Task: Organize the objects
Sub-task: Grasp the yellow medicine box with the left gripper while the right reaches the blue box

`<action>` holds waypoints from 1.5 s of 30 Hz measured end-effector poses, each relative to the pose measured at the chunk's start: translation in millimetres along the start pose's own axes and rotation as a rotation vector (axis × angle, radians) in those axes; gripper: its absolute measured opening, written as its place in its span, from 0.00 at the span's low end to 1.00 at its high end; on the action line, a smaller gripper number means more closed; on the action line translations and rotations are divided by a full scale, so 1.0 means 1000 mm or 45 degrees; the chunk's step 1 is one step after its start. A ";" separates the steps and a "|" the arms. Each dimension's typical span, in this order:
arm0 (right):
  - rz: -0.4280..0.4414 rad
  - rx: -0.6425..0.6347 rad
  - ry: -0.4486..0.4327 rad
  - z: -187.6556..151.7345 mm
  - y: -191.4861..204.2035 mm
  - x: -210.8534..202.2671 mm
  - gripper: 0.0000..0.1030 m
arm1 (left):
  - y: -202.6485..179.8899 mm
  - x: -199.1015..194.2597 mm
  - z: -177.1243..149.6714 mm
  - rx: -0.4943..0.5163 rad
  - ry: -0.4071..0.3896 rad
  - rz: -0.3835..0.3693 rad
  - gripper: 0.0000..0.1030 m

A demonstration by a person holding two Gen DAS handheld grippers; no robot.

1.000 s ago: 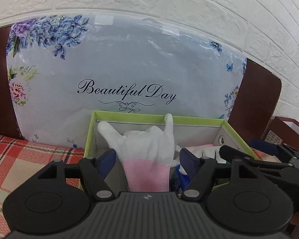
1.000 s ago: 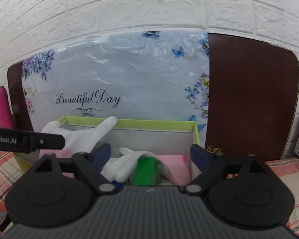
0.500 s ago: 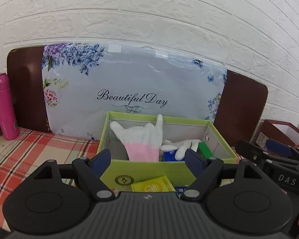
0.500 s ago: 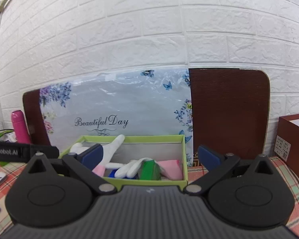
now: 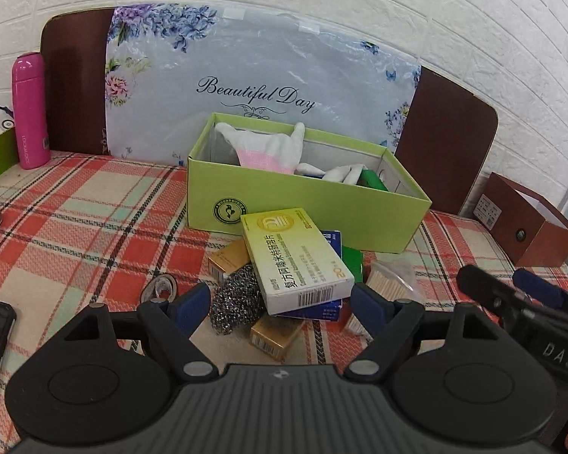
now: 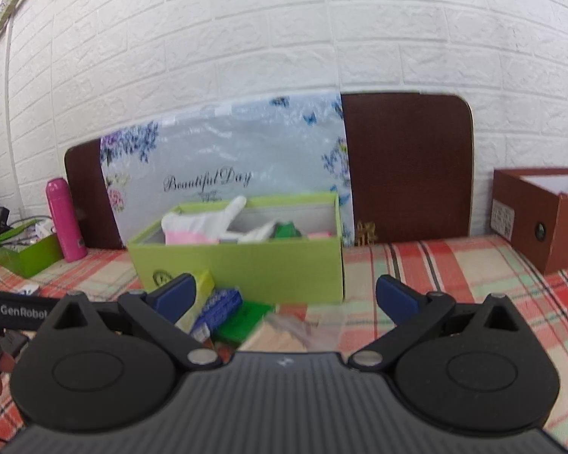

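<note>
Left hand-held gripper (image 5: 276, 304) jaws wide apart, nothing held. Right hand-held gripper (image 6: 284, 297) also spread wide and empty; its tip shows at the right edge of the left wrist view.

Green box (image 5: 306, 208) sits on the plaid tabletop (image 5: 75, 219), against a floral "Beautiful Day" board (image 5: 261, 75). Inside it: a white glove with pink cuff (image 5: 269, 147) propped upright at the left end, another white glove (image 5: 340, 172) lying flat, a green item beside that.

Loose pile in front of the box, between it and the left gripper: yellow medicine box (image 5: 297, 259) on top, leaning on the green box's front wall; steel scourer (image 5: 236, 299), two small gold boxes, blue and green packs under it, bag of cotton swabs (image 5: 386, 278) to the right.

Periphery: pink bottle (image 5: 28, 109) at left, brown box (image 5: 526, 223) at right, well apart from the pile.
</note>
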State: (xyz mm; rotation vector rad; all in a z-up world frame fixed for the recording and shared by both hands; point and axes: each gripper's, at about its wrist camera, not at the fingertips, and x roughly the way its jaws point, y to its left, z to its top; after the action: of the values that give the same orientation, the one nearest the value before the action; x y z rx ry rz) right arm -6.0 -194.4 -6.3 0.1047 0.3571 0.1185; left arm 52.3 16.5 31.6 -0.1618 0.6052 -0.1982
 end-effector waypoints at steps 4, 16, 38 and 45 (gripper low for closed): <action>-0.025 -0.010 0.067 -0.021 -0.002 -0.005 1.00 | -0.002 0.010 0.006 -0.034 -0.016 -0.016 0.82; -0.021 0.014 0.109 -0.030 -0.006 -0.007 1.00 | -0.005 0.090 0.037 -0.061 0.169 -0.009 0.80; 0.077 -0.222 0.211 -0.029 0.073 0.052 1.00 | 0.066 -0.027 -0.027 -0.111 0.117 -0.037 0.52; -0.028 -0.165 0.183 -0.017 0.052 0.048 1.00 | 0.027 -0.019 -0.038 0.012 0.038 -0.140 0.76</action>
State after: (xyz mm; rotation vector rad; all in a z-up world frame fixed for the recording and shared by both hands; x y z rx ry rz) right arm 27.8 -134.9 -32.7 -0.0363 0.4931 0.1279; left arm 19.0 43.6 5.4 -0.1837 0.6254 -0.3098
